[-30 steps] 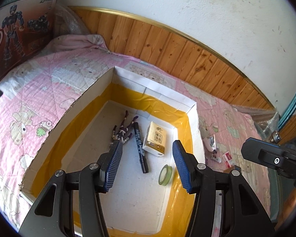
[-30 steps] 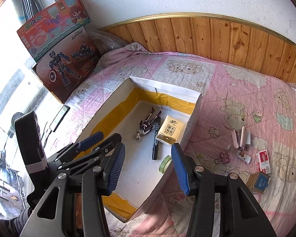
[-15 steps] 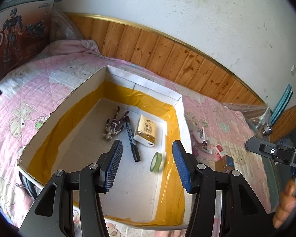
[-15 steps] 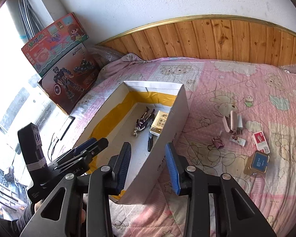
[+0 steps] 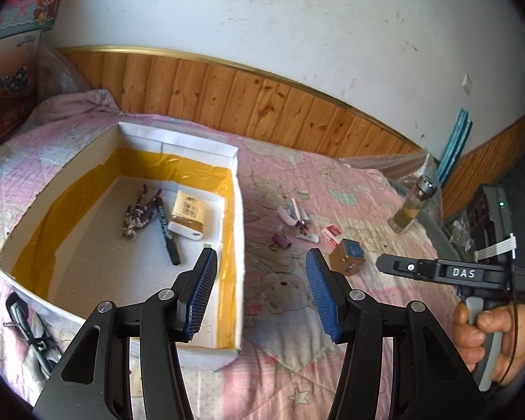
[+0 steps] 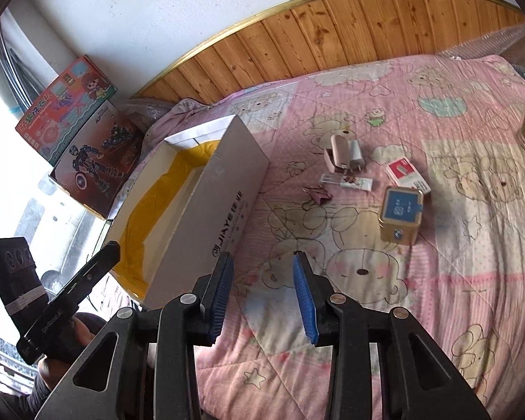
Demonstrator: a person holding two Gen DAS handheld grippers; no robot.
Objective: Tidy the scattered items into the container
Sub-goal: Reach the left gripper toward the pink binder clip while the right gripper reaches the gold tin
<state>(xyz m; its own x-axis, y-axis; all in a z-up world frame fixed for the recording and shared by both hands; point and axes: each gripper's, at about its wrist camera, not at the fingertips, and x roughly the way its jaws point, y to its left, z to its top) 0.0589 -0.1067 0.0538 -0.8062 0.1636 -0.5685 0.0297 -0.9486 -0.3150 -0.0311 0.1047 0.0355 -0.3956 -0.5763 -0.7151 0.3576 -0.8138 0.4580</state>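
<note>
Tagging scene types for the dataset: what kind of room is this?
Most likely a bedroom at home: a bed under a pink cartoon-bear quilt, wood wainscoting along a white wall, and boxed toys stacked at the bed's end.

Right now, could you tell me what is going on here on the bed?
A person holds a tool in each hand and is tidying small items into the box. A marker, tissue pack and toy figure already lie inside. On the quilt beside it remain a tin, red packet, purple clip, charger and pink case. The left tool is open and empty over the box's corner; the right tool, also empty, points at the loose items.
</note>
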